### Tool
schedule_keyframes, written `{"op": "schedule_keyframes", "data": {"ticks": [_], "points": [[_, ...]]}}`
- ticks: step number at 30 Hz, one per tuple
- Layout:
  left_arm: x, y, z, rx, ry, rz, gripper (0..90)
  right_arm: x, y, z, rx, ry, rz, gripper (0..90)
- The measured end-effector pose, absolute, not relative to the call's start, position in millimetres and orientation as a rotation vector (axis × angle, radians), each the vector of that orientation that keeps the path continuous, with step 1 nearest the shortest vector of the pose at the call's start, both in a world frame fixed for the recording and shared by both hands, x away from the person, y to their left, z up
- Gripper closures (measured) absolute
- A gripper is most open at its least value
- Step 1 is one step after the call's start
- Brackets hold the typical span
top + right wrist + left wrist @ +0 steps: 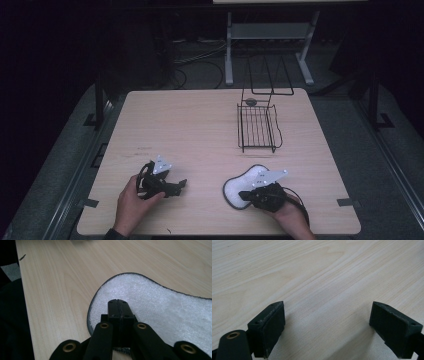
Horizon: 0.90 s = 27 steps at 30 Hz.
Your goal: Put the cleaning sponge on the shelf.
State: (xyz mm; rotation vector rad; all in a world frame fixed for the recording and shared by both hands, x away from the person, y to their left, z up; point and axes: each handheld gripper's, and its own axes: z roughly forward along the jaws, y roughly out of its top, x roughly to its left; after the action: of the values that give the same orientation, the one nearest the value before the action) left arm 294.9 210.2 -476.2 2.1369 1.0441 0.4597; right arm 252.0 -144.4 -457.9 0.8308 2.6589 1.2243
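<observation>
Pale wood table [200, 130] across the middle of the high view, dark floor all around. Lower left of that frame: left gripper [176, 186] held in the left hand [131, 205], low over the bare wood, jaws pointing right. In the left gripper view, jaws spread wide apart, one at lower left and one at lower right, nothing between them except wood grain. Lower right of the high view: right gripper [243, 195] in the right hand [290, 215], sitting over the near edge of a white fluffy mat [240, 182] with a dark border. In the right gripper view, jaws pressed together at centre bottom, right gripper [118, 302] lying over the mat [155, 302]; cannot tell whether any of the mat's edge is pinched between them. Upper right of the table in the high view: black wire rack [258, 125], well apart from the mat and from both grippers, with a small dark round object [251, 101] just behind it.
</observation>
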Motion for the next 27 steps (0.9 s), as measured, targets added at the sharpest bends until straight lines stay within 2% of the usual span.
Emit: {"op": "schedule_keyframes", "data": {"ticks": [27], "points": [[295,210,-476,2.137,1.043,0.46,12.3,246,-214,-456,1.069,2.542,1.142,89.6]]}}
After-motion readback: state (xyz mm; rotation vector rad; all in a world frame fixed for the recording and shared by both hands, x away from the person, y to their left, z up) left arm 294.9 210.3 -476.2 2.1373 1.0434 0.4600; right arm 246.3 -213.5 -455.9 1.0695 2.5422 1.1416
